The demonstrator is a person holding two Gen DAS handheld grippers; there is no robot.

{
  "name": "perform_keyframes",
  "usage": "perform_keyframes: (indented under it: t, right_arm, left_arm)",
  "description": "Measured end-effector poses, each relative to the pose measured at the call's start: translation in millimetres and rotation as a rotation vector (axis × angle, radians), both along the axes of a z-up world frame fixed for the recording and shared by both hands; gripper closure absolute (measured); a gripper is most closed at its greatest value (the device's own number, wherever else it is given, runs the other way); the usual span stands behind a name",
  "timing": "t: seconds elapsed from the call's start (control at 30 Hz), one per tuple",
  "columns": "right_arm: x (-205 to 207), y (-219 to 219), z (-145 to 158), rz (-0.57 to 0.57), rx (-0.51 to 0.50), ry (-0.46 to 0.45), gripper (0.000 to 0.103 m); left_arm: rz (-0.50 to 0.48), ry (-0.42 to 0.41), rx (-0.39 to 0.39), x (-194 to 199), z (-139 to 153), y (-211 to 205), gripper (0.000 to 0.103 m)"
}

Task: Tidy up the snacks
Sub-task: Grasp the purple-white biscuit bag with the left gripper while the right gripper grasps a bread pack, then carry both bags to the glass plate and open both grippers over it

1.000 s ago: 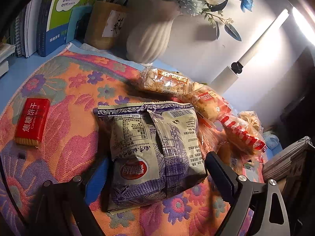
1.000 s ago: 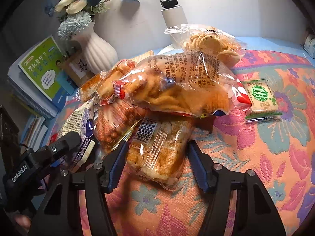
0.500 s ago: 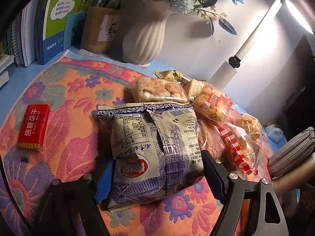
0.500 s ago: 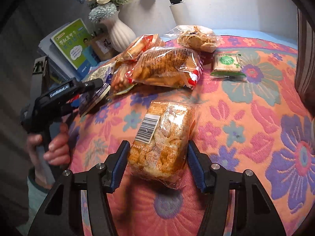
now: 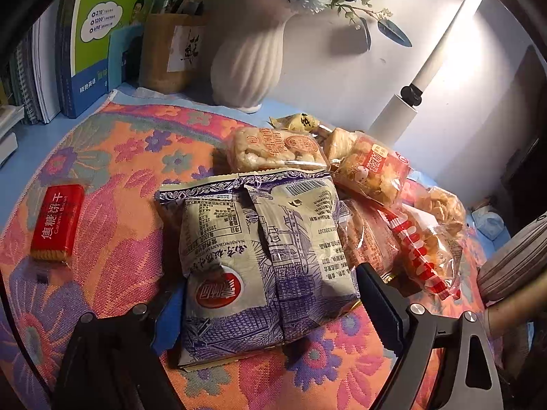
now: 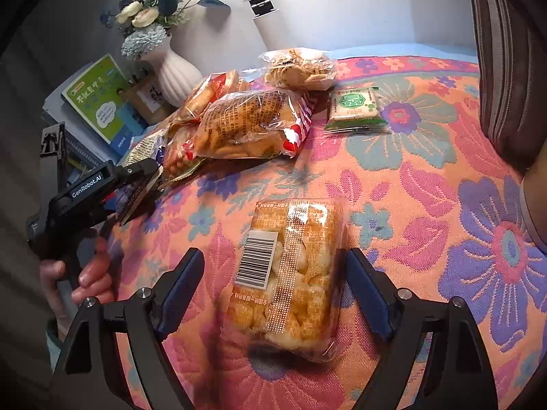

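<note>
My left gripper [image 5: 270,294] is shut on a purple-and-cream snack bag [image 5: 263,256] lying on the flowered cloth [image 5: 112,177]; it also shows in the right wrist view [image 6: 136,188]. Behind the bag lie a rice-cracker pack [image 5: 277,148] and several clear snack bags [image 5: 372,171]. My right gripper [image 6: 273,287] is open, its fingers [image 6: 184,280] apart on either side of an orange pastry pack [image 6: 290,273] that lies on the cloth. A red-striped snack bag [image 6: 253,124] lies further back.
A red biscuit pack [image 5: 58,222] lies at the left. A green cracker pack [image 6: 355,107] lies at the back right. A white vase [image 5: 246,65], books [image 5: 102,34] and a lamp post [image 5: 420,78] stand along the back. My arm's sleeve [image 6: 502,51] is at the right.
My right gripper pulled the orange pastry pack out of the pile toward the front, set it on the cloth and opened its jaws. My left gripper stayed shut on the purple bag.
</note>
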State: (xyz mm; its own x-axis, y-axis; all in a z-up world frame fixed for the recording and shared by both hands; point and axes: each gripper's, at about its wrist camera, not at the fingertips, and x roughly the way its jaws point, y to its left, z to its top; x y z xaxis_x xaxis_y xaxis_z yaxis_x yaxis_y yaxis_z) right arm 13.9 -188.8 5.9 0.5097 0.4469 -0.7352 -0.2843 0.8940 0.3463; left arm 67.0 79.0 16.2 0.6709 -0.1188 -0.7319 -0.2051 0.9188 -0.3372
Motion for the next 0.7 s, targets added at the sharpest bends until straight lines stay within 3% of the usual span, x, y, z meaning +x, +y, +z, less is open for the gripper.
perform_keyframes:
  t: [0.1, 0.13, 0.17, 0.2, 0.4, 0.7]
  right_arm:
    - [-4, 10, 0, -0.008, -0.071, -0.028, 0.021]
    - [-4, 11, 0, -0.018, -0.096, -0.037, 0.031]
    - [-5, 11, 0, -0.028, -0.116, -0.045, 0.049]
    - [-5, 11, -1, -0.031, -0.124, -0.047, 0.054]
    - [-15, -2, 2, 0.018, -0.043, -0.026, 0.058]
    - [-51, -38, 21, 0.040, 0.000, -0.041, 0.058]
  left_arm:
    - [0.005, -0.009, 0.009, -2, 1, 1, 0.025]
    - [0.006, -0.013, 0.011, -2, 1, 1, 0.026]
    - [0.008, -0.018, 0.018, -3, 2, 1, 0.028]
    - [0.009, -0.022, 0.025, -4, 3, 0, 0.028]
    - [0.008, -0.093, 0.103, -22, 18, -14, 0.030]
    - [-0.103, -0.151, 0.035, -80, 32, -71, 0.030]
